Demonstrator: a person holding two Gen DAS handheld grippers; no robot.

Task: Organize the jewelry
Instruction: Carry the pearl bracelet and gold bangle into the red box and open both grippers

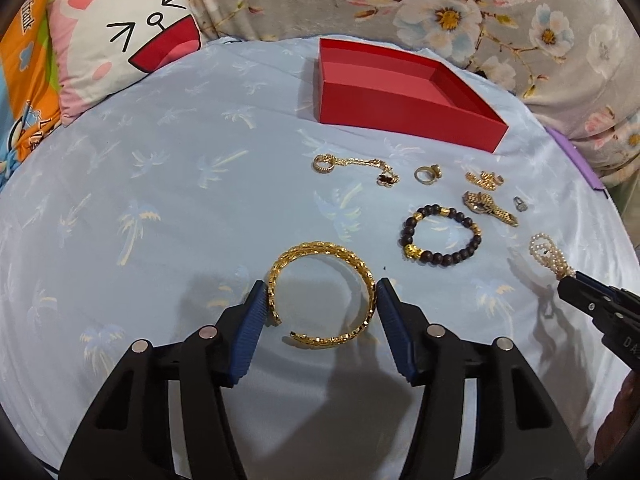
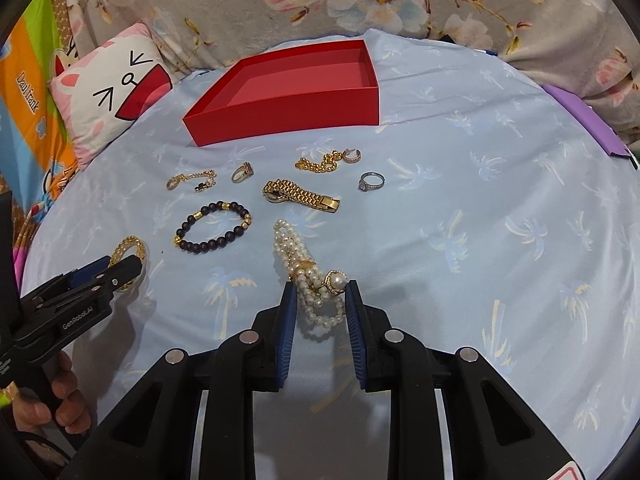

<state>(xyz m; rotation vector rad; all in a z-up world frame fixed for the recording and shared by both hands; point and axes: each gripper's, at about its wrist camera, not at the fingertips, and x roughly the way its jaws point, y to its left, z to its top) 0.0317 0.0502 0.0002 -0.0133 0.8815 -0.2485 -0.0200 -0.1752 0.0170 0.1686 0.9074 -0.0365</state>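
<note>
My left gripper (image 1: 322, 294) is closed around a gold bangle (image 1: 320, 254) lying on the blue sheet; both pads touch its sides. My right gripper (image 2: 321, 294) has its pads on both sides of a pearl bracelet (image 2: 308, 276) with a large pearl clasp. An empty red box (image 1: 400, 100) stands at the back; it also shows in the right wrist view (image 2: 288, 108). Between them lie a dark bead bracelet (image 1: 440, 236), a gold watch band (image 2: 300, 194), a thin gold chain (image 1: 356, 166), gold rings (image 1: 428, 174), a gold chain cluster (image 2: 320, 164) and a silver ring (image 2: 370, 182).
A cartoon pillow (image 1: 120, 48) lies at the back left. Floral bedding (image 1: 480, 8) runs along the back. A purple item (image 2: 588, 120) sits at the right edge of the sheet.
</note>
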